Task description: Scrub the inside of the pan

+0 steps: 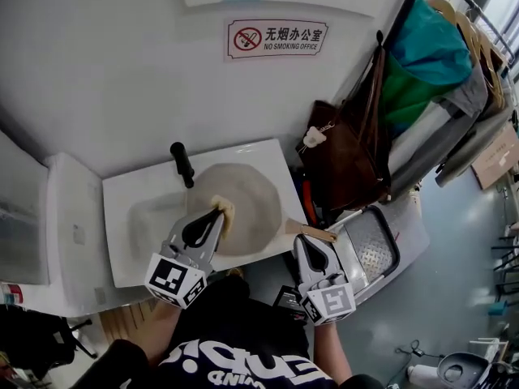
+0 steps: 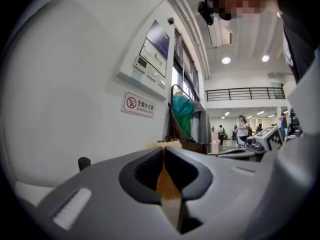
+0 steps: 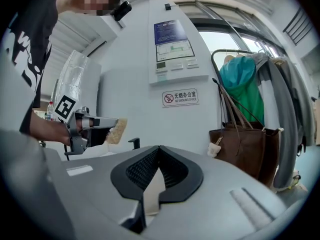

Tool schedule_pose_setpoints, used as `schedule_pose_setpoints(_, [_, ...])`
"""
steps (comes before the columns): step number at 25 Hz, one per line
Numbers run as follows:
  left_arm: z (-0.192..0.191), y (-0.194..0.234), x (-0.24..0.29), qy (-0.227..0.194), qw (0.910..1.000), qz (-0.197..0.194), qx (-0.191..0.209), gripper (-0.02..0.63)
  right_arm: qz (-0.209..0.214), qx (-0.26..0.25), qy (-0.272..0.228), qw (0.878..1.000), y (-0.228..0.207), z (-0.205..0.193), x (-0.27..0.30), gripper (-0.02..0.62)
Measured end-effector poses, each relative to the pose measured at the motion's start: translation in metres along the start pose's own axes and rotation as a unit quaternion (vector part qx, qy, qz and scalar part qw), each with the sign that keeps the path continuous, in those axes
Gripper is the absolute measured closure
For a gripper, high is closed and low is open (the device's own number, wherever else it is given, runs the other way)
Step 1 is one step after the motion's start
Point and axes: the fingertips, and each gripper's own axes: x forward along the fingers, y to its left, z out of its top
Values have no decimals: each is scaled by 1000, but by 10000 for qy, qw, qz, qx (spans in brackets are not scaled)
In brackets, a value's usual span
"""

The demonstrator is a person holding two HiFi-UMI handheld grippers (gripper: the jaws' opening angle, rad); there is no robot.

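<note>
The pan (image 1: 255,205) is over the white sink (image 1: 134,217), just in front of the black tap (image 1: 182,164), with its pale round inside facing up. Its wooden handle (image 1: 318,232) sticks out to the person's right, so its long line runs across them from left to right, not away from them.

The left gripper (image 1: 219,211) is the one nearer the bowl of the pan. Its tip is over the near left part of the pan and it points level, toward the wall. Its jaws are pinched tight on a yellowish scrubbing pad (image 1: 224,206), whose frayed end pokes out past the tips. From where I stand I can't tell whether the pad is touching the pan or hanging just above it.

The right gripper (image 1: 307,241) is at the handle end, its jaws pressed together with a pale strip caught between them. I take that strip to be the handle (the pan itself doesn't show from that gripper's own view).

The next move looks like it turns on the pad going down and forward into the bowl while the right gripper steadies the handle.
</note>
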Motion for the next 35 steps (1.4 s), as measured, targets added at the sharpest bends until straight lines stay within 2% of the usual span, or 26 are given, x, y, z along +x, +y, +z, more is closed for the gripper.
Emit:
schedule_pose_setpoints(10, [-6, 21, 37, 139, 9996, -44, -226, 591, -26, -101, -203, 9997, -32, 24, 32, 585])
schedule_pose_setpoints(17, [5, 19, 61, 46, 9996, 87, -271, 591, 134, -178, -404, 9989, -53, 49, 38, 584])
schedule_pose_setpoints(29, [-28, 7, 76, 398, 9981, 256, -383, 591, 682, -471, 34, 9966, -76, 36, 49, 578])
schedule_pose_setpoints(33, [-31, 3, 82, 449, 9980, 248, -358, 591, 1054, -499, 190, 9930, -74, 29, 52, 497])
schedule_pose_setpoints(35, [-31, 2, 86, 453, 9981, 241, -347, 591, 1361, -636, 415, 9878, -69, 21, 54, 427])
